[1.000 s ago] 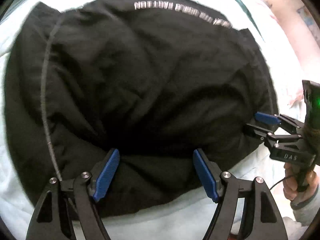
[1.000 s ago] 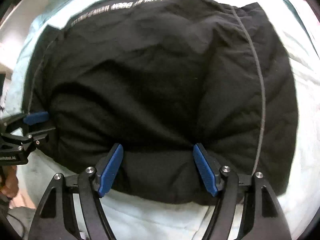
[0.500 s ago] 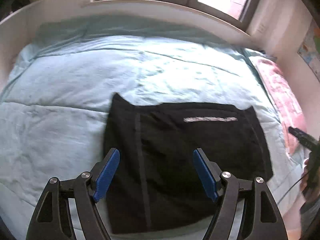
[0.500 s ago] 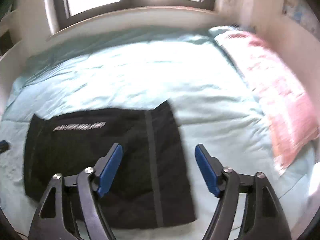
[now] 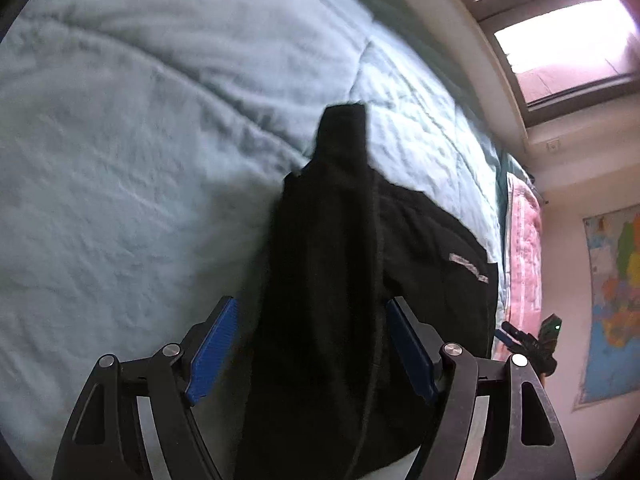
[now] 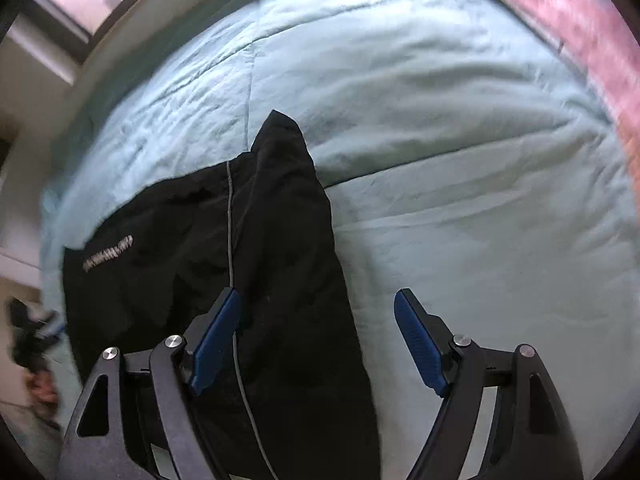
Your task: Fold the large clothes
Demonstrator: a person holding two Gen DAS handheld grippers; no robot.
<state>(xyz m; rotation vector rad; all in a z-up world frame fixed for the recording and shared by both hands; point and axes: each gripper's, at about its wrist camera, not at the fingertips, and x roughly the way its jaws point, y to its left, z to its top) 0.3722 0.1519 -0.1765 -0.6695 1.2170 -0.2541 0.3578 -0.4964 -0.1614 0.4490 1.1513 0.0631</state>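
A folded black garment (image 5: 360, 280) with a thin grey stripe and a line of silver lettering lies on a light blue bed cover (image 5: 120, 160). It also shows in the right wrist view (image 6: 260, 260). My left gripper (image 5: 312, 348) is open and empty, held above the garment's left side. My right gripper (image 6: 316, 340) is open and empty, above the garment's right edge. The right gripper shows small at the right of the left wrist view (image 5: 528, 344). The left gripper shows blurred at the left edge of the right wrist view (image 6: 32, 336).
A pink quilted blanket (image 5: 524, 248) lies along the bed's right side, also in the right wrist view (image 6: 580, 28). A window (image 5: 560, 32) is beyond the bed's far edge. A map poster (image 5: 612, 300) hangs on the right wall.
Both grippers have let go, lifted away from the garment and swung outward, the left tilting left and the right tilting right. The garment stays folded on the bed.
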